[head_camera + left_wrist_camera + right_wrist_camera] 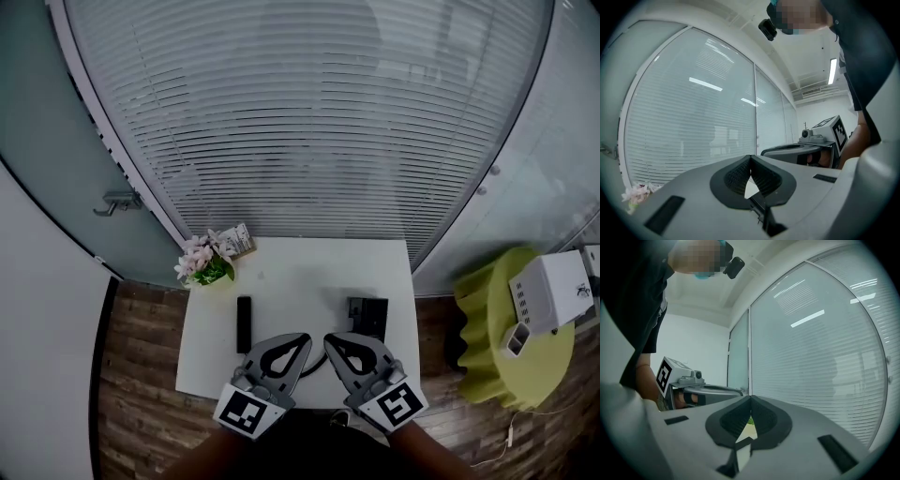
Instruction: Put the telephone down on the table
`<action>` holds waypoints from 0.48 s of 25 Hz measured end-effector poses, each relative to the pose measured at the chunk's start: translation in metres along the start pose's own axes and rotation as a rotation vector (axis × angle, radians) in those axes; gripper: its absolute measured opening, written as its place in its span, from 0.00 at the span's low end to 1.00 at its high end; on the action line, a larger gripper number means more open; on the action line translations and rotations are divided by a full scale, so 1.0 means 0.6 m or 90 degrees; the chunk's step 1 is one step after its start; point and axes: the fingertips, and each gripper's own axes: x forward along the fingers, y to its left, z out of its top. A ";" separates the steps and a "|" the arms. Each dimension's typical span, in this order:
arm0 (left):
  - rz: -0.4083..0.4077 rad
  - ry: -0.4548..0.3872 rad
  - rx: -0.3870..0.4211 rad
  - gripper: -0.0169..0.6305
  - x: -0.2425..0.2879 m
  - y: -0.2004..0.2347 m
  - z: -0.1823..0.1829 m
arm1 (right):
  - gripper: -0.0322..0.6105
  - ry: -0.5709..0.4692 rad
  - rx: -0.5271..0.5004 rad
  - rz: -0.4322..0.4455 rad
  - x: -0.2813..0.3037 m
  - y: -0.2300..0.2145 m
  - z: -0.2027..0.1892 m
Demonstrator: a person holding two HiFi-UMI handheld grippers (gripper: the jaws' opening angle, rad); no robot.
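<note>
A black telephone handset (pixel 244 323) lies flat on the white table (pixel 300 272), left of the middle. The black telephone base (pixel 367 317) sits to its right. Both grippers hover over the table's near edge, between the two parts and touching neither. My left gripper (pixel 303 338) is shut with nothing in it, and its tips (pixel 750 157) meet in the left gripper view. My right gripper (pixel 329 338) is shut and empty too, its jaws closed (pixel 750 398) in the right gripper view. Each gripper view shows the other gripper close alongside.
Pink flowers in a pot (pixel 206 262) and a small card (pixel 240 240) stand at the table's back left corner. A glass wall with blinds (pixel 309 122) rises behind. A yellow-green stool (pixel 511 342) carrying white boxes (pixel 548 292) stands at the right on the wooden floor.
</note>
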 end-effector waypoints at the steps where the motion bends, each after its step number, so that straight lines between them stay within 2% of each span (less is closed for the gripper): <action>1: 0.002 0.000 0.002 0.04 0.000 -0.001 0.000 | 0.08 0.000 0.001 0.001 -0.001 0.000 0.000; 12: 0.015 0.006 0.000 0.04 -0.011 -0.008 -0.009 | 0.08 0.005 0.003 0.010 -0.007 0.010 -0.005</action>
